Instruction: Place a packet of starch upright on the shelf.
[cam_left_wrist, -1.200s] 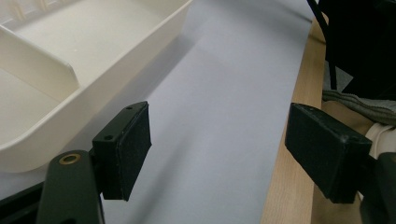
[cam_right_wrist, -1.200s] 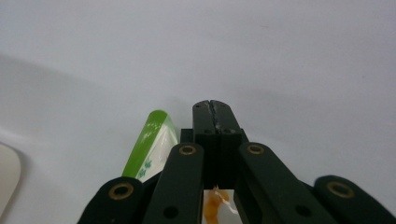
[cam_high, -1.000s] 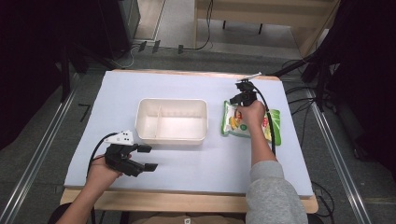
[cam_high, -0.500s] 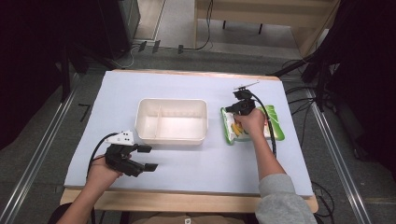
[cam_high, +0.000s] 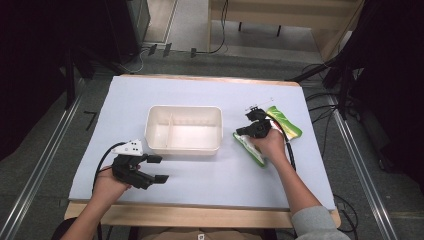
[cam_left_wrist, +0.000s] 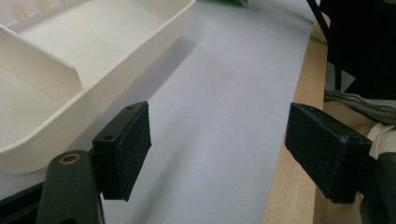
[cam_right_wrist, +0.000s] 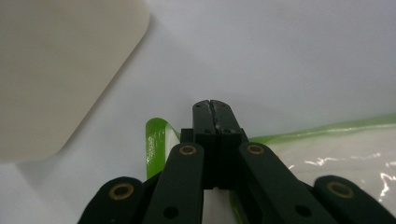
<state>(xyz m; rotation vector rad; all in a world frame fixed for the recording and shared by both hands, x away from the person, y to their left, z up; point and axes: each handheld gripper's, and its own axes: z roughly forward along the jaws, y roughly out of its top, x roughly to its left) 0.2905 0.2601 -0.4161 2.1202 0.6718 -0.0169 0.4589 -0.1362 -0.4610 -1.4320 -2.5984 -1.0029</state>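
A clear pouch with green edges (cam_high: 252, 150) lies on the pale blue mat, right of the white two-compartment tray (cam_high: 183, 129). My right gripper (cam_high: 240, 134) sits at the pouch's left corner, closest to the tray. In the right gripper view its jaws (cam_right_wrist: 215, 109) are pressed together on the pouch's green corner (cam_right_wrist: 155, 144), with the tray's rounded corner (cam_right_wrist: 60, 70) at upper left. My left gripper (cam_high: 159, 168) rests wide open on the mat in front of the tray. Nothing lies between its pads (cam_left_wrist: 128, 149), and the tray wall (cam_left_wrist: 93, 88) is at its left.
The mat (cam_high: 225, 175) covers a wooden table whose front edge (cam_left_wrist: 299, 93) runs just right of the left gripper. Metal rails (cam_high: 45, 165) flank the table. Cables (cam_high: 295, 155) trail from both grippers.
My right gripper has come from the pouch's far edge toward the person and the tray, to the pouch's left corner. The pouch has shifted and turned. The left gripper stayed put.
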